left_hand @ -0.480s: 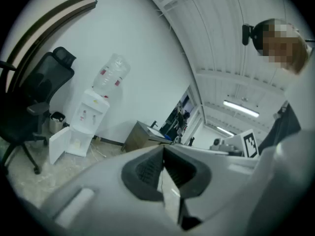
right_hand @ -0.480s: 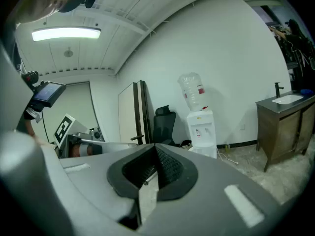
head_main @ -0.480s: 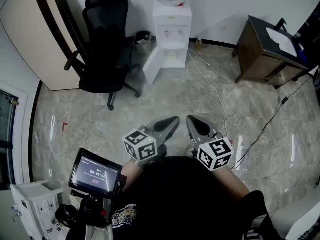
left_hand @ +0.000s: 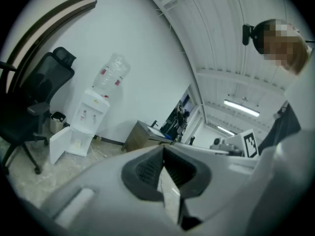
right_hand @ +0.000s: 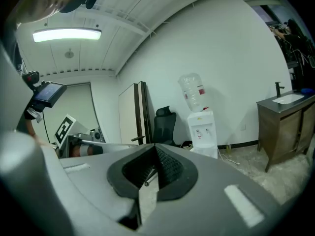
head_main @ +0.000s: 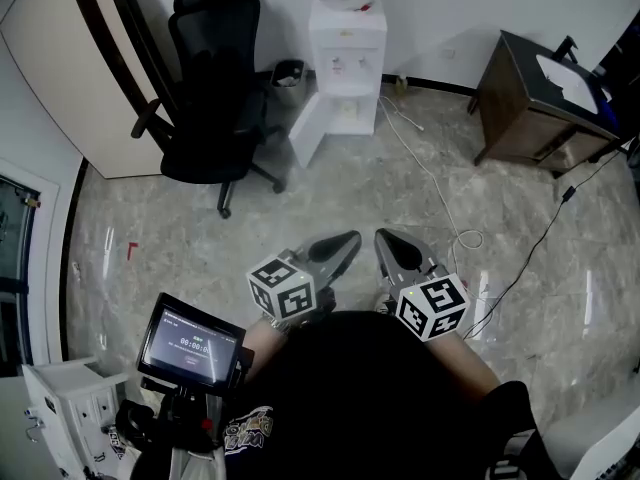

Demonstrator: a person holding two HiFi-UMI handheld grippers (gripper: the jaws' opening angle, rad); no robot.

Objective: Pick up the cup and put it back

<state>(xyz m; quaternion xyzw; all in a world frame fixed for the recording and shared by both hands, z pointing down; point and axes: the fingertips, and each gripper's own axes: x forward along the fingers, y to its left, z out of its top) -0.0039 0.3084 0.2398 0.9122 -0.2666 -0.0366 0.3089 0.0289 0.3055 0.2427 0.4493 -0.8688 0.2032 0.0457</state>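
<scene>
Head view: left gripper (head_main: 345,241) and right gripper (head_main: 385,240) sit side by side over the floor (head_main: 180,238), jaws of both closed on nothing. No cup in any view. Looks pre-grasp; next: find cup, approach, open jaws.

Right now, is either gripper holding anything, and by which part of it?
Nothing is held. The left gripper and the right gripper are both shut, jaws together with nothing between them.
</scene>
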